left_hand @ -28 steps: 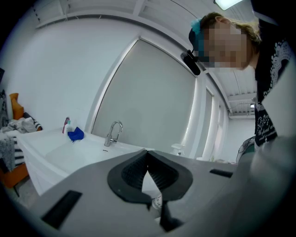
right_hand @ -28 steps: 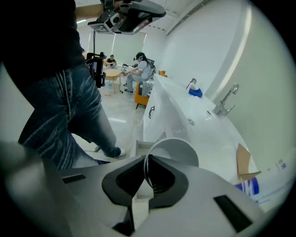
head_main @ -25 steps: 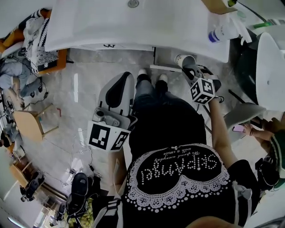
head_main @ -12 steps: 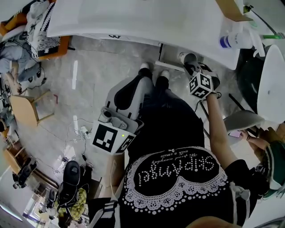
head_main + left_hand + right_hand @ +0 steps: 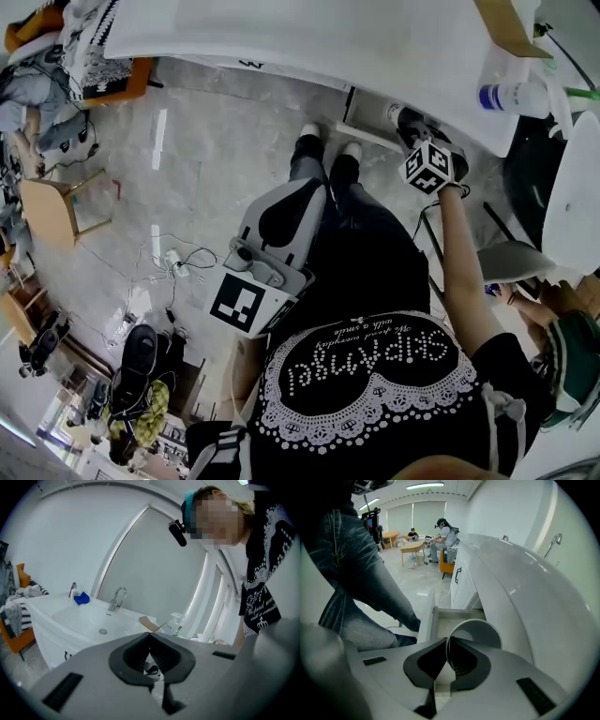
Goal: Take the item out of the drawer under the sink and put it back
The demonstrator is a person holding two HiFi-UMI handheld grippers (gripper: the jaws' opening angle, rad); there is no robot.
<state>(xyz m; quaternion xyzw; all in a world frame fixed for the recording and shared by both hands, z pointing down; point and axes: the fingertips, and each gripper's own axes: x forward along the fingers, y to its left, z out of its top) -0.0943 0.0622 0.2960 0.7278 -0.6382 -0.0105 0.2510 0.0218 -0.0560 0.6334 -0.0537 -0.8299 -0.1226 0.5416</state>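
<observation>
In the right gripper view my right gripper (image 5: 449, 641) is shut on the rim of a white paper cup (image 5: 480, 632), with the open drawer (image 5: 440, 616) just below and beyond it. In the head view the cup (image 5: 396, 114) sits at the white sink counter's (image 5: 328, 37) front edge, above the drawer (image 5: 366, 117); the right gripper (image 5: 412, 131) holds it there. My left gripper (image 5: 302, 190) hangs low by the person's left leg with its jaws together and nothing held. In the left gripper view the left gripper (image 5: 150, 634) points up toward the basin (image 5: 89, 616).
A faucet (image 5: 117, 599) stands on the basin. A plastic bottle (image 5: 511, 97) and a cardboard piece (image 5: 511, 28) lie on the counter's right end. The person's feet (image 5: 323, 141) stand before the cabinet. Cables (image 5: 178, 262) trail on the floor at left, near an orange chair (image 5: 122, 80).
The right gripper has carried the cup a little farther in, to the counter's edge over the drawer. The left gripper has drifted right, closer to the leg.
</observation>
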